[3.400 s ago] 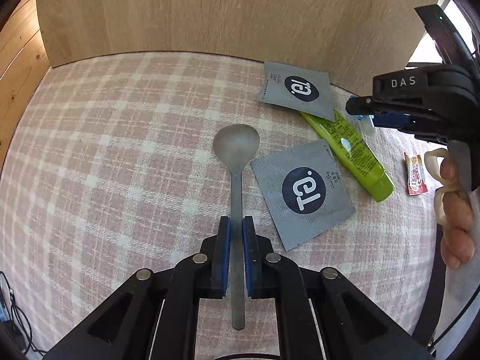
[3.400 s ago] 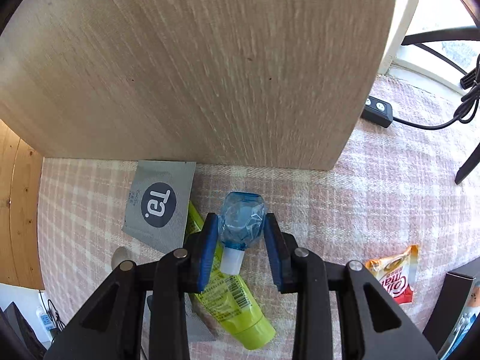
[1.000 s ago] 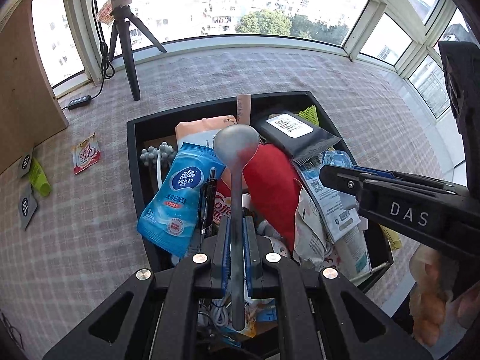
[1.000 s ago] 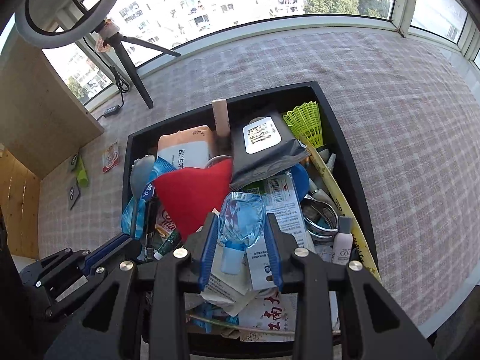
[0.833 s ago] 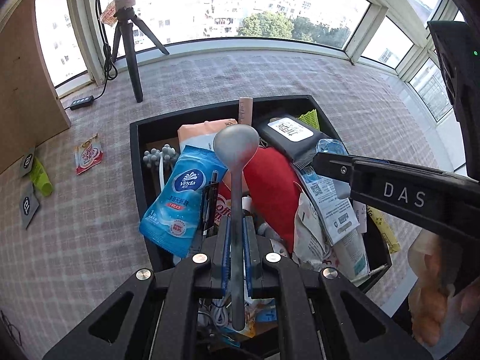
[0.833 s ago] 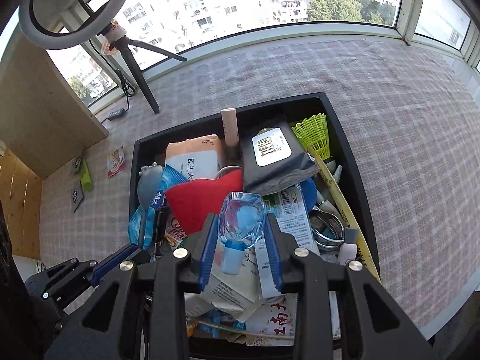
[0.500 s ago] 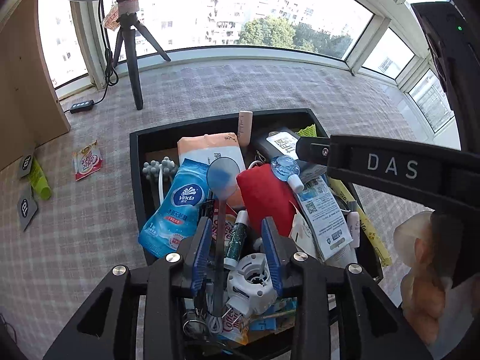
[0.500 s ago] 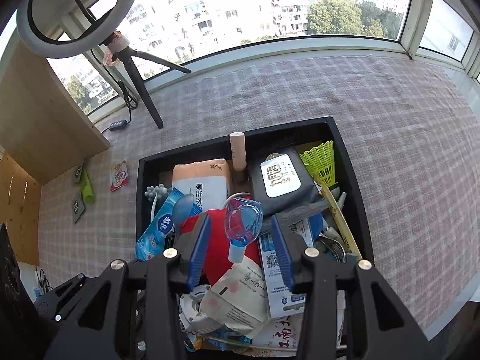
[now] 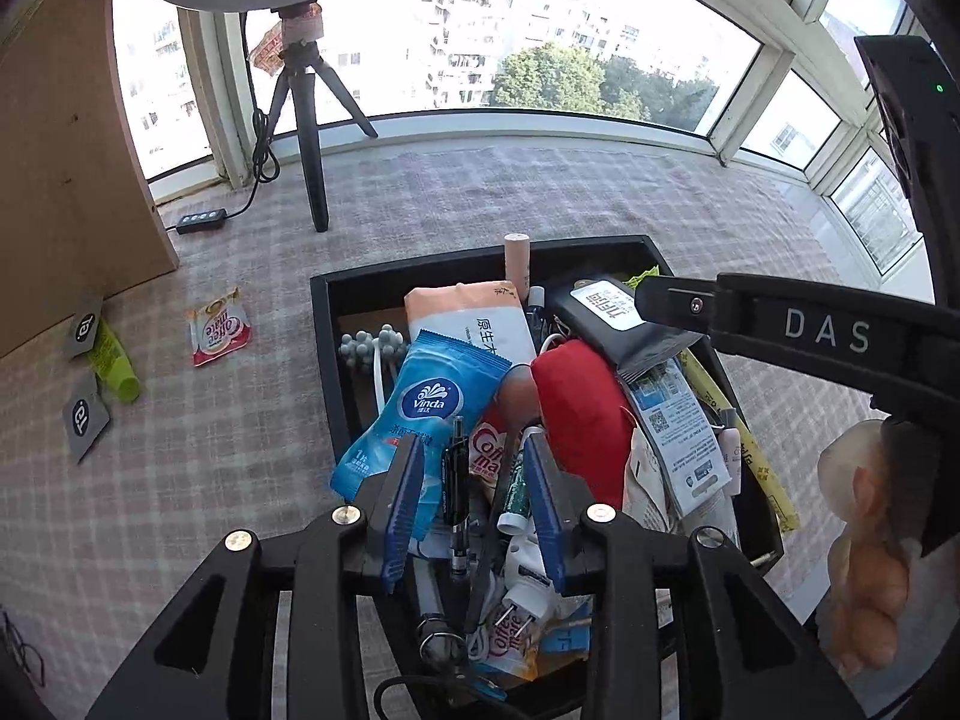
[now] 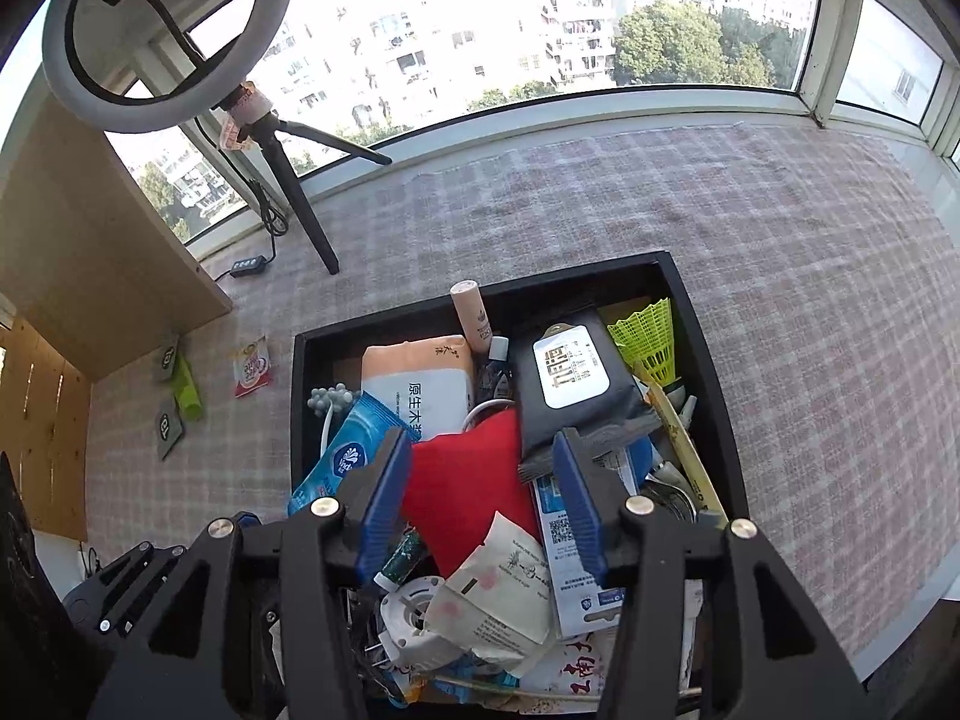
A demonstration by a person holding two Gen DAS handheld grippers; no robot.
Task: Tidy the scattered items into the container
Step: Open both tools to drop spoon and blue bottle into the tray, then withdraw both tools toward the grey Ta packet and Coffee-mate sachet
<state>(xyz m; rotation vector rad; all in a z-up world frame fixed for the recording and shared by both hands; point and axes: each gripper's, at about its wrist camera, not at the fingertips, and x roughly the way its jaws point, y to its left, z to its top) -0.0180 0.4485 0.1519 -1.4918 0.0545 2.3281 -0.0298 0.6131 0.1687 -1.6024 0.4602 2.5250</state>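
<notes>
Black plastic container [image 10: 702,324] now holds my spoon and bottle; left gripper [image 9: 474,492] and right gripper [image 10: 480,492] have just opened, empty; sachets [image 9: 219,327] remain far left.

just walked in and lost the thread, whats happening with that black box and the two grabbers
A person holds a gripper in each hand over the black container, which is heaped with packets. The left gripper and the right gripper have both just opened and hold nothing. Still out on the checked cloth: a coffee creamer sachet, a green tube and two grey packets.
</notes>
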